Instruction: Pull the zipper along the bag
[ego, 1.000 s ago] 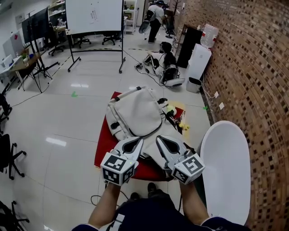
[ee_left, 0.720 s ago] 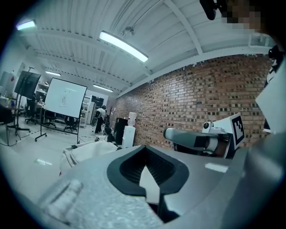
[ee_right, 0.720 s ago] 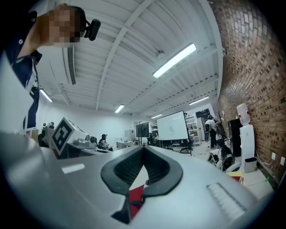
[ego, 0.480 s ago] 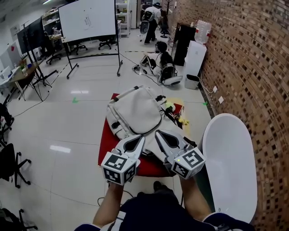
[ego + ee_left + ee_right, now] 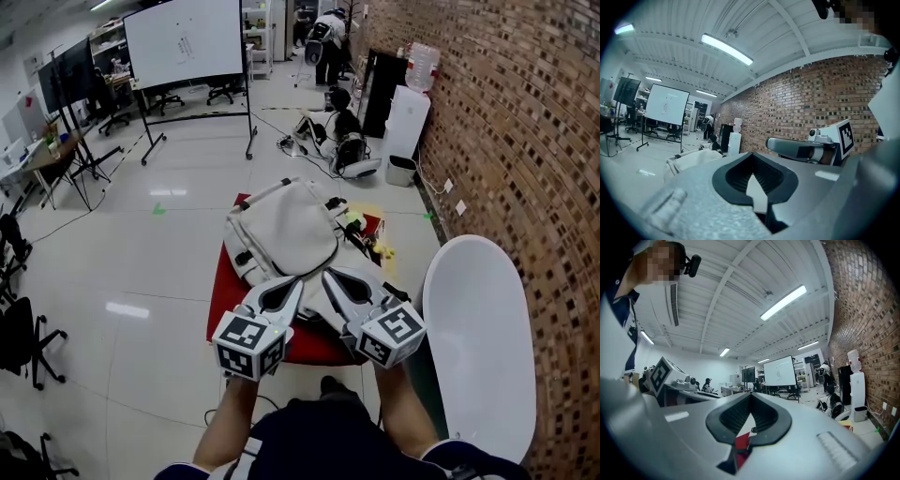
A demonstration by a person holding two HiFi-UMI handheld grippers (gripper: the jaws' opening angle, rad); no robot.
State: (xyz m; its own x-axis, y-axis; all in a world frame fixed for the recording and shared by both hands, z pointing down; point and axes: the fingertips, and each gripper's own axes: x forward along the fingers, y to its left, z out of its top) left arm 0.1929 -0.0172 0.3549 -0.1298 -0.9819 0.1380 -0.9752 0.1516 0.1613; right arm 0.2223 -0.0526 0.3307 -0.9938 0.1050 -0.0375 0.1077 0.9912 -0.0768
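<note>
1. The cream backpack lay on a red table. Its dark zipper line curved round the front panel, and the pull was too small to make out.
2. The left gripper and right gripper sat at the backpack's near edge, each with its jaws pressed together on nothing. Whether they touched the backpack could not be told.
3. Jaws brought in closed like that would likely nudge the pull aside or skid off the fabric rather than catch it.
4. With neither gripper pinning the backpack, a tug could drag or bunch the soft fabric and jam the zipper.

The fabric backpack is cream with black trim, the square pad red, the right brick wall mottled brown.
</note>
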